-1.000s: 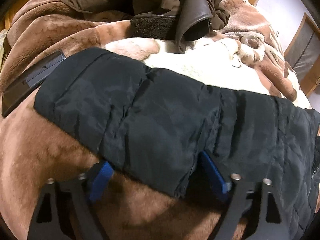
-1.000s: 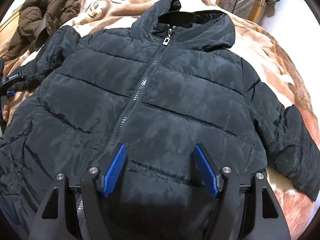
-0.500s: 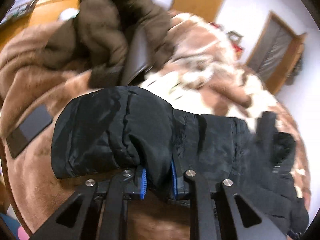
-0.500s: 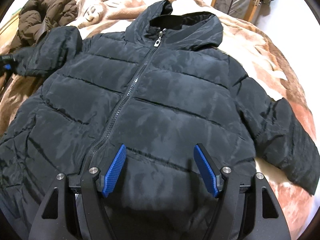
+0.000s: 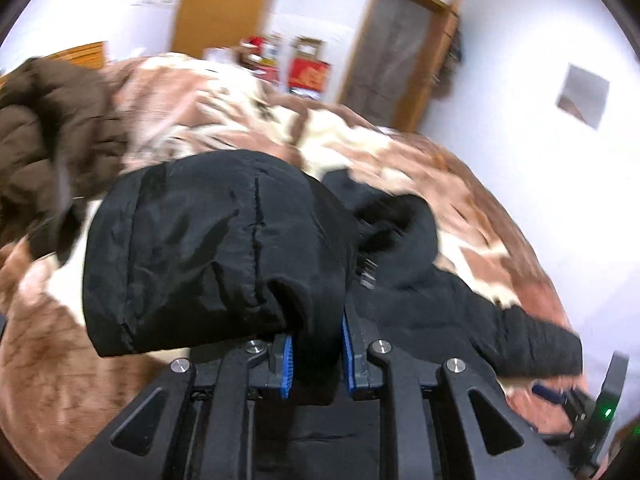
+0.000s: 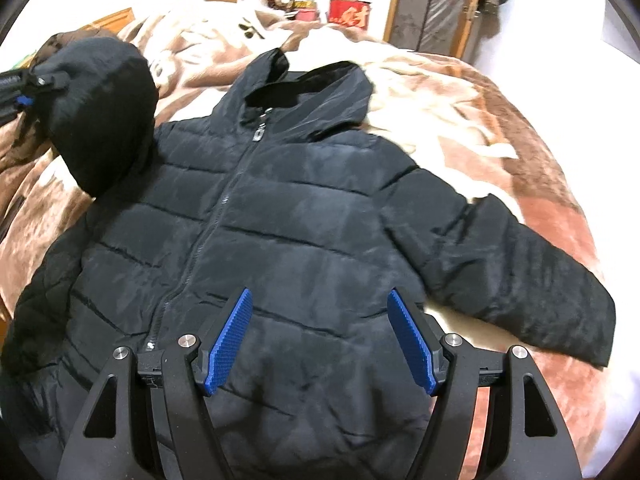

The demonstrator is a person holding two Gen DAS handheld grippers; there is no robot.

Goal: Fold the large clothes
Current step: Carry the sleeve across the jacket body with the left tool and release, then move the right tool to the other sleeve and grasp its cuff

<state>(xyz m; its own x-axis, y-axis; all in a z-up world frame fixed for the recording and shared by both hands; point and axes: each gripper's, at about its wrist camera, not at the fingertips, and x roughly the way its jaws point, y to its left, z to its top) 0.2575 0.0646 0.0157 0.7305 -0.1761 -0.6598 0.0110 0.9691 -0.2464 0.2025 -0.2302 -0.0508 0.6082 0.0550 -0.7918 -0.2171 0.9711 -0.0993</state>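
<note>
L tongs [image 5: 316,354] clenched on sleeve cuff [image 5: 208,256] – jacket [image 6: 288,216] body lies right of it, zip running away; R tongs [image 6: 320,340] released, above hem.

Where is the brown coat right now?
In the left wrist view, the brown coat lies bunched at the far left on the blanket, just beyond the lifted black sleeve.

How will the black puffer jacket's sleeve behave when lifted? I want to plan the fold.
Probably floppy: the sleeve bulges and droops around the shut left gripper. Likely light for its bulk, since a small pinch raises it off the black puffer jacket. The shiny shell may slip. The right gripper hovers open.
</note>
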